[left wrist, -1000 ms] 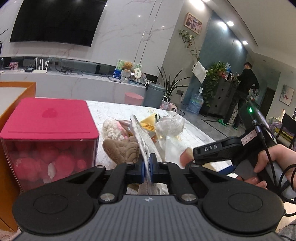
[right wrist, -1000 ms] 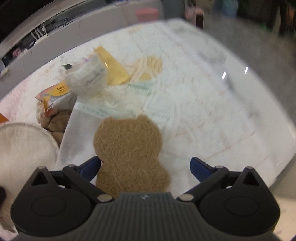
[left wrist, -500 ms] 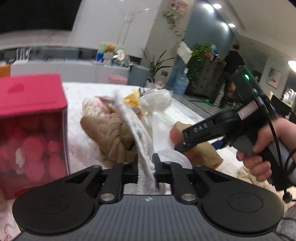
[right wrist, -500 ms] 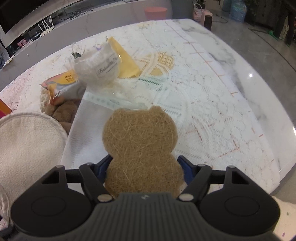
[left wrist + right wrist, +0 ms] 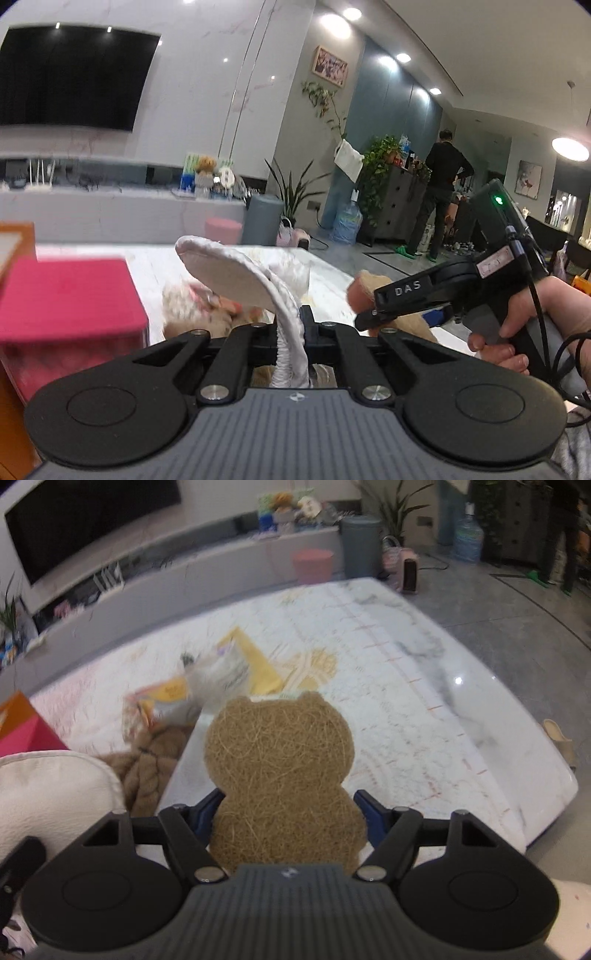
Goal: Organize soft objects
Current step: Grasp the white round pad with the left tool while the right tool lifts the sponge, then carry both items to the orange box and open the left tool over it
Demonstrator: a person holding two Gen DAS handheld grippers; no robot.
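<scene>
Your left claw [image 5: 290, 334] pinches the white pad [image 5: 236, 275] — your right claw [image 5: 290, 818] hugs the brown bear pad [image 5: 280, 775] — lift both slowly, squeeze gently.

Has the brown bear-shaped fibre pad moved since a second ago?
Yes. The brown bear-shaped fibre pad, now clamped in the right gripper, has been lifted off the white lace tablecloth, which sits farther below it now.

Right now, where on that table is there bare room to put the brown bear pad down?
The widest bare patch is the table's right half, between the yellow packets and its right edge. The left side is crowded: pink box, brown knitted thing and wrappers. The bear pad sits in the right tongs.
</scene>
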